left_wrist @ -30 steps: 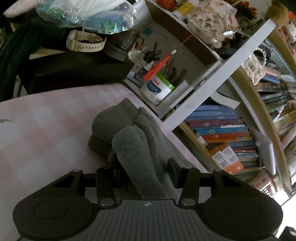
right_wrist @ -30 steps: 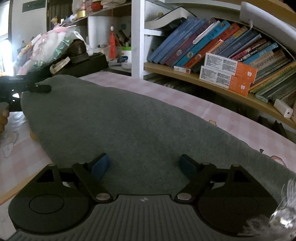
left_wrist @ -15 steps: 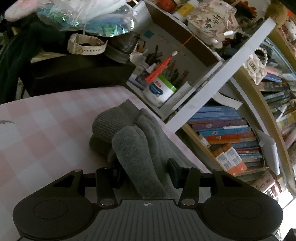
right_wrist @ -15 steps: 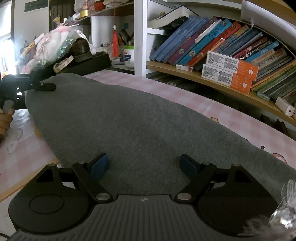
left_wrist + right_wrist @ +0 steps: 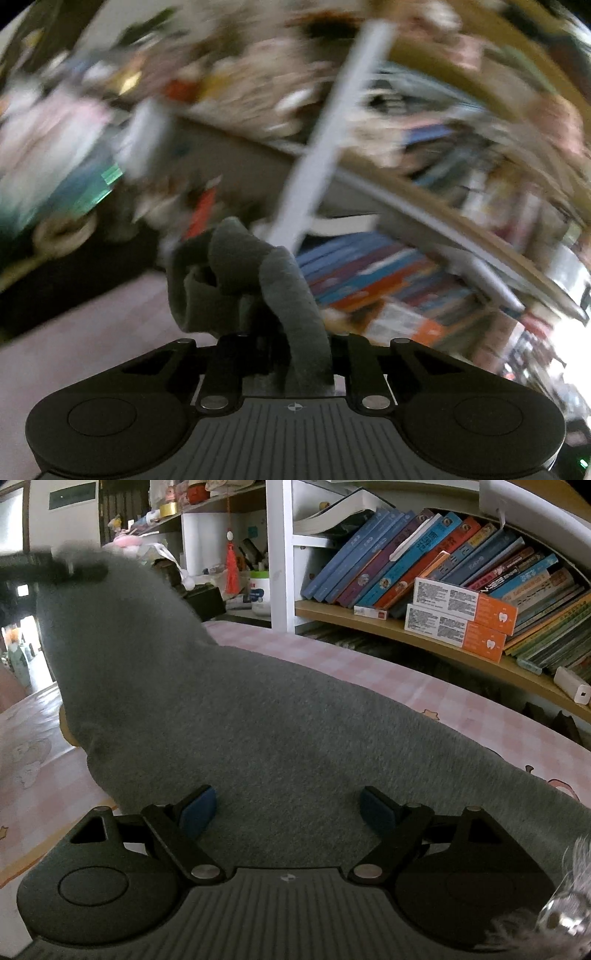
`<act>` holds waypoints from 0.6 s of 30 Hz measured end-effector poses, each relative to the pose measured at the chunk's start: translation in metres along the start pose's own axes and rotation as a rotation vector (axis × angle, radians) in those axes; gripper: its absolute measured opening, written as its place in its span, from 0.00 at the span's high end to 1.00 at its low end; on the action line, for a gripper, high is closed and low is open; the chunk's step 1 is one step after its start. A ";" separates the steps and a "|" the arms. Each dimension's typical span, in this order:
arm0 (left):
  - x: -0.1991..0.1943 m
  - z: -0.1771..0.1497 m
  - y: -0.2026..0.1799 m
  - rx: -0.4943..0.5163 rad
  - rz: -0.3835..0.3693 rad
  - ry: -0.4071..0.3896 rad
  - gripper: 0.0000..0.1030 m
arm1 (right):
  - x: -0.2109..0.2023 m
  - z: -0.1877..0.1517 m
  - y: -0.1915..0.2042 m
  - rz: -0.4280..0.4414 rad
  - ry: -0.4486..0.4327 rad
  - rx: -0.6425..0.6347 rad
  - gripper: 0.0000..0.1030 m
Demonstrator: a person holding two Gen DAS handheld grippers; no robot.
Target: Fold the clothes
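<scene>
the left gripper (image 5: 291, 354) is closing its jaws on a bunched fold of the grey garment (image 5: 251, 280), where a moment ago that fold was lying loose between wider jaws. it is now lifting the cloth off the pink checked tablecloth (image 5: 369, 664); in the right wrist view the far end of the garment is rising into a peak, and the left wrist view is blurring with the swing.

A table with a pink checked cloth (image 5: 373, 668) stands before a white and wooden bookshelf (image 5: 402, 627) full of leaning books (image 5: 399, 561); a red tassel (image 5: 231, 570) hangs there, and daylight comes from the left
</scene>
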State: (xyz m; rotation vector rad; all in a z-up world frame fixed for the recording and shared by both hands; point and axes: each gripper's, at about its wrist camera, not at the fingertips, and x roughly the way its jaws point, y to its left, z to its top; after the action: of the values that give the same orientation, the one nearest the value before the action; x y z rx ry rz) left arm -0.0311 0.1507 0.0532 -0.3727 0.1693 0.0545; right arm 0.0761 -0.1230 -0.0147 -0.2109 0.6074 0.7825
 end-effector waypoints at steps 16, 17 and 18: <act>0.024 -0.060 -0.126 0.490 -0.207 0.273 0.69 | -0.010 -0.006 -0.007 0.091 -0.015 0.023 0.13; 0.026 -0.067 -0.130 0.502 -0.224 0.308 0.60 | -0.013 -0.007 -0.007 0.106 -0.015 0.017 0.13; 0.028 -0.075 -0.135 0.514 -0.240 0.343 0.46 | -0.016 -0.009 -0.007 0.120 -0.016 0.012 0.13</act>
State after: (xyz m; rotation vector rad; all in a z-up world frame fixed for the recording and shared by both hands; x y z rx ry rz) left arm -0.0035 -0.0015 0.0282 0.1163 0.4645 -0.2881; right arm 0.0685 -0.1410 -0.0132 -0.1584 0.6137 0.8953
